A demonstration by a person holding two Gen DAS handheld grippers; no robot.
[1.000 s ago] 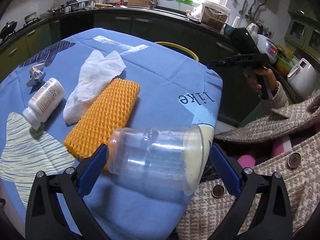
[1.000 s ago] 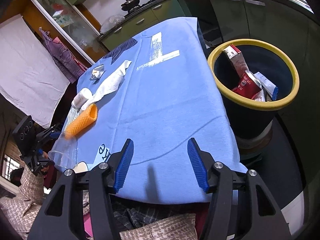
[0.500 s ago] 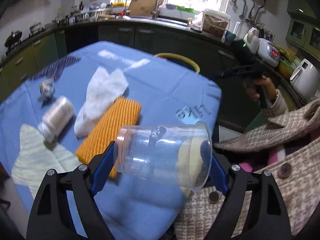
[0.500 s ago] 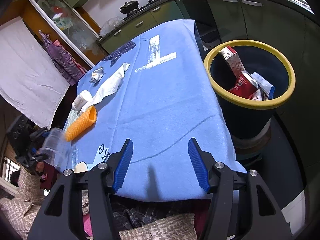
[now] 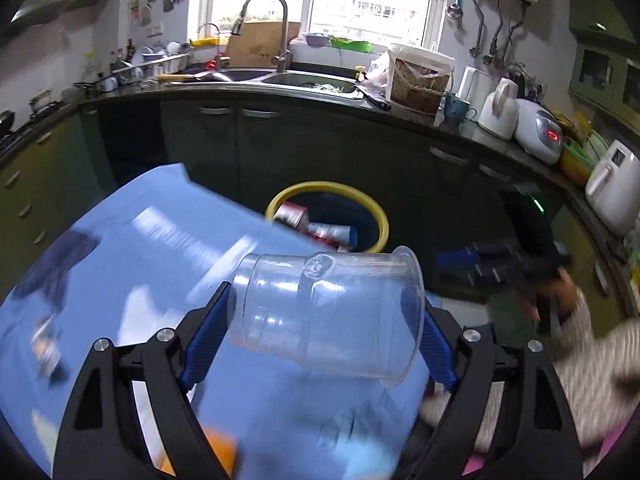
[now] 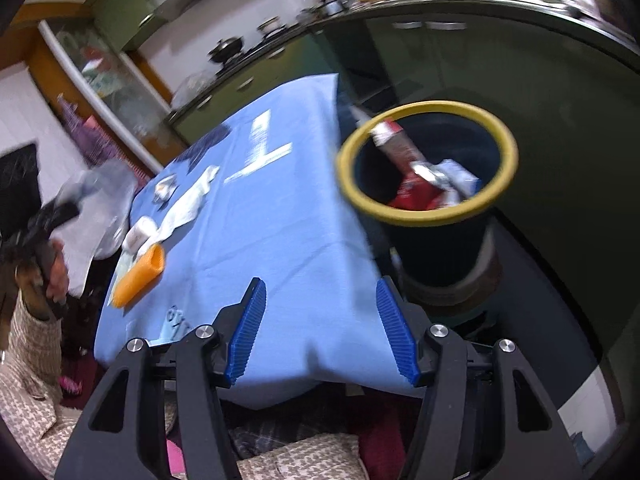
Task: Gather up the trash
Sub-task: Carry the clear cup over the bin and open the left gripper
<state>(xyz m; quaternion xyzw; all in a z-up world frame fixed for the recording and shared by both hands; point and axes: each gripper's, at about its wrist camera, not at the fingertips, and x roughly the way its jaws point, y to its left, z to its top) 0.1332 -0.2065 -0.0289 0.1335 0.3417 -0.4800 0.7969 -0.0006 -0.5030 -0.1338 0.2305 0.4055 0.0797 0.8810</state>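
A blue cloth covers the tabletop (image 6: pixel 280 240) in a kitchen with dark green cabinets. The left claw (image 5: pixel 320 328) grips a clear plastic cup (image 5: pixel 324 312) on its side, above the tabletop, near the yellow-rimmed dark bin (image 5: pixel 380 220). The right claw (image 6: pixel 320 328) hangs open, empty.

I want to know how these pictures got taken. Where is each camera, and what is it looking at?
Left wrist view: sits on the left tongs, which hold a clear plastic cup; looks over the blue tablecloth toward the yellow-rimmed bin and sink; shows the right hand.
Right wrist view: sits on the empty right tongs, looks across the tablecloth; shows the left hand.
Both share the bin and tablecloth.
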